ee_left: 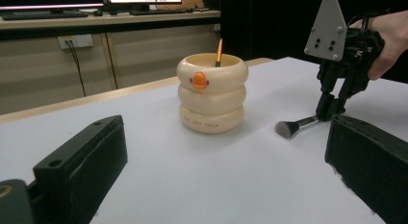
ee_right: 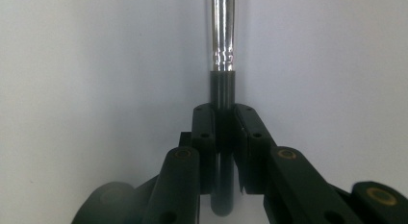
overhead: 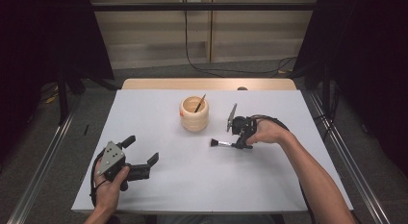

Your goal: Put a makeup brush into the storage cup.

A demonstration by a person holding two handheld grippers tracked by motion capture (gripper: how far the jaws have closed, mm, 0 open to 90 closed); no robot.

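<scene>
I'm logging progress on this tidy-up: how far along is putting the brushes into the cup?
One thin brush already stands in the ringed cup. In hand: the right claw is shut on the handle of the makeup brush, which lies on the table. Left: lifting it into the cup. The left claw is open, holding nothing.

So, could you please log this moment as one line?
right gripper: shut on brush handle | brush: lying on table | left gripper: open, idle

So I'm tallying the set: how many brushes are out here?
2. One brush lies on the table, its handle clamped in the right gripper; another stands in the cream holder. The holder may hide more.
</scene>
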